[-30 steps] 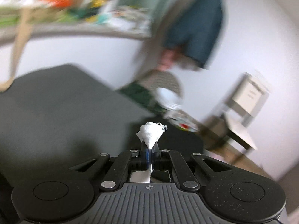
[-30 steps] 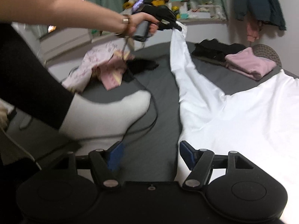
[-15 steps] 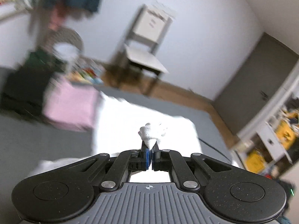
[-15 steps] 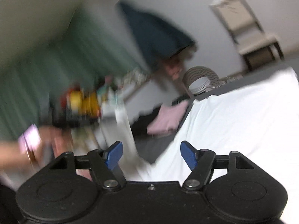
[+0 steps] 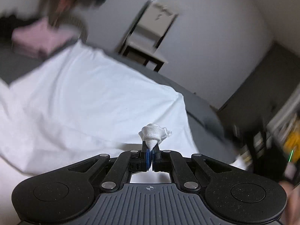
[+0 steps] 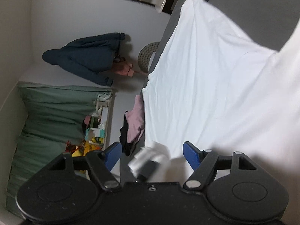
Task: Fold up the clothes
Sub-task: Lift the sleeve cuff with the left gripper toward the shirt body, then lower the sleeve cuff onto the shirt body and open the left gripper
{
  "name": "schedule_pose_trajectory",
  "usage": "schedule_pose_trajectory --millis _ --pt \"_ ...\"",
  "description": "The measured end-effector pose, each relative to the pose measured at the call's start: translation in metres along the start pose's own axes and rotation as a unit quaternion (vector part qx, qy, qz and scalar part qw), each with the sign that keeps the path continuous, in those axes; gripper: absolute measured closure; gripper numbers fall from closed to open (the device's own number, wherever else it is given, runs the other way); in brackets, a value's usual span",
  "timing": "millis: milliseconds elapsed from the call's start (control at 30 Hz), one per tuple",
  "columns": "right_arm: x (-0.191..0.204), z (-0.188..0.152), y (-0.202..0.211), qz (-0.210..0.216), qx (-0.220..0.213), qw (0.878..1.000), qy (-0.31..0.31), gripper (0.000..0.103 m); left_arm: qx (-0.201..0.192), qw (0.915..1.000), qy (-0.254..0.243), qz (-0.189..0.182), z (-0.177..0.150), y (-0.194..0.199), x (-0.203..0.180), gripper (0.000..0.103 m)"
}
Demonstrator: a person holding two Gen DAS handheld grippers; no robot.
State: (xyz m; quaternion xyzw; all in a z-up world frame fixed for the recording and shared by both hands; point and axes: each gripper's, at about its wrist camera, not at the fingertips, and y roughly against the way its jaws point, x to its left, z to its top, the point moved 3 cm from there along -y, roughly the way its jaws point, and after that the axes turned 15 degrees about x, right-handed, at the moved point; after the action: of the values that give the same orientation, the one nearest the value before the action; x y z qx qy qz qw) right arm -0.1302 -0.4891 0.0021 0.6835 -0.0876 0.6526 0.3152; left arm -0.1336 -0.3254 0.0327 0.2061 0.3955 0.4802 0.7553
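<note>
A: What is the left hand-held gripper doing?
B: Its jaws are pressed together, pinching a bunched tip of the white garment at lower centre of the left wrist frame.
A: And the right hand-held gripper?
B: Spread wide, gripping nothing.
A: Where is the garment?
B: Spread over the grey bed, filling the right half of the right wrist frame. A pink folded garment lies just beside it, centre left.

black hand-held gripper, blue fingertips
</note>
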Motion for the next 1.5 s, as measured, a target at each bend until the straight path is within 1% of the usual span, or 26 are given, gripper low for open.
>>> schedule_pose_trajectory --millis 67,167,300,400,467,567,667,700,767,800,867,900,967,1033,1067,1100,1133,1167,1200,1267,1333,1367,1400,1467,1500 --pt "0.002 -0.002 -0.008 -0.012 0.012 1.000 0.005 0.031 -0.019 0.9978 -0.059 0.024 -0.012 0.003 -0.016 0.101" --pt "0.002 -0.007 -0.018 -0.034 0.028 0.999 0.005 0.031 -0.044 0.9870 -0.141 0.063 -0.025 0.007 -0.035 0.101" --pt "0.009 -0.012 -0.014 -0.042 0.024 0.999 0.017 0.033 -0.043 0.9743 -0.197 0.101 -0.039 0.007 -0.050 0.101" --pt "0.011 -0.012 -0.015 -0.066 0.027 0.997 0.025 0.034 -0.046 0.9630 -0.239 0.116 -0.049 0.009 -0.064 0.101" --pt "0.013 -0.017 -0.015 -0.088 0.033 0.995 0.035 0.034 -0.053 0.9518 -0.272 0.131 -0.055 0.009 -0.077 0.101" --pt "0.021 -0.025 -0.008 -0.110 0.029 0.991 0.064 0.034 -0.056 0.9286 -0.330 0.160 -0.062 0.004 -0.094 0.100" --pt "0.025 -0.025 -0.002 -0.146 0.024 0.985 0.089 0.034 -0.039 0.9071 -0.379 0.179 -0.071 -0.006 -0.105 0.100" --pt "0.022 -0.025 -0.003 -0.161 0.030 0.982 0.091 0.034 -0.032 0.9009 -0.391 0.185 -0.074 -0.009 -0.108 0.100" --pt "0.015 -0.025 -0.004 -0.182 0.035 0.979 0.085 0.034 -0.016 0.8887 -0.411 0.202 -0.080 -0.017 -0.115 0.100" --pt "0.012 -0.024 -0.005 -0.192 0.037 0.977 0.082 0.034 -0.011 0.8843 -0.418 0.207 -0.082 -0.018 -0.117 0.100" --pt "0.010 -0.022 -0.001 -0.193 0.026 0.978 0.074 0.034 -0.004 0.8772 -0.429 0.215 -0.087 -0.016 -0.122 0.100" --pt "0.009 -0.021 0.001 -0.188 0.021 0.980 0.068 0.033 -0.005 0.8754 -0.432 0.216 -0.089 -0.014 -0.124 0.100" --pt "0.004 -0.020 0.002 -0.181 0.020 0.982 0.056 0.033 -0.016 0.8790 -0.428 0.209 -0.093 -0.002 -0.126 0.099" --pt "0.001 -0.020 0.003 -0.179 0.022 0.982 0.048 0.033 -0.034 0.8882 -0.413 0.198 -0.093 0.012 -0.127 0.093" --pt "0.001 -0.021 0.003 -0.182 0.023 0.982 0.049 0.033 -0.042 0.8930 -0.406 0.191 -0.092 0.016 -0.126 0.085" --pt "0.002 -0.021 0.002 -0.182 0.024 0.982 0.050 0.032 -0.046 0.8971 -0.399 0.183 -0.091 0.019 -0.124 0.065" --pt "0.003 -0.022 0.001 -0.180 0.025 0.982 0.052 0.031 -0.048 0.9002 -0.395 0.178 -0.091 0.020 -0.122 0.051" --pt "0.004 -0.022 0.000 -0.178 0.026 0.982 0.053 0.031 -0.049 0.9029 -0.390 0.173 -0.091 0.021 -0.121 0.019" --pt "0.005 -0.023 0.001 -0.175 0.027 0.983 0.054 0.029 -0.054 0.9040 -0.388 0.171 -0.091 0.022 -0.119 0.005" --pt "0.004 -0.023 0.003 -0.176 0.028 0.983 0.051 0.029 -0.064 0.9030 -0.389 0.170 -0.095 0.023 -0.119 0.005" --pt "0.002 -0.024 0.006 -0.182 0.028 0.982 0.049 0.029 -0.055 0.9011 -0.395 0.169 -0.094 0.017 -0.117 0.005" --pt "0.002 -0.024 0.006 -0.183 0.028 0.981 0.050 0.029 -0.043 0.8994 -0.402 0.166 -0.092 0.012 -0.115 0.005" --pt "0.003 -0.025 0.007 -0.185 0.028 0.981 0.052 0.029 -0.025 0.8980 -0.411 0.155 -0.089 0.008 -0.112 0.005" --pt "0.006 -0.025 0.010 -0.190 0.032 0.979 0.063 0.029 0.012 0.8946 -0.429 0.126 -0.085 0.001 -0.105 0.005" --pt "0.008 -0.025 0.011 -0.193 0.034 0.978 0.069 0.028 0.028 0.8938 -0.435 0.104 -0.081 0.000 -0.101 0.005"
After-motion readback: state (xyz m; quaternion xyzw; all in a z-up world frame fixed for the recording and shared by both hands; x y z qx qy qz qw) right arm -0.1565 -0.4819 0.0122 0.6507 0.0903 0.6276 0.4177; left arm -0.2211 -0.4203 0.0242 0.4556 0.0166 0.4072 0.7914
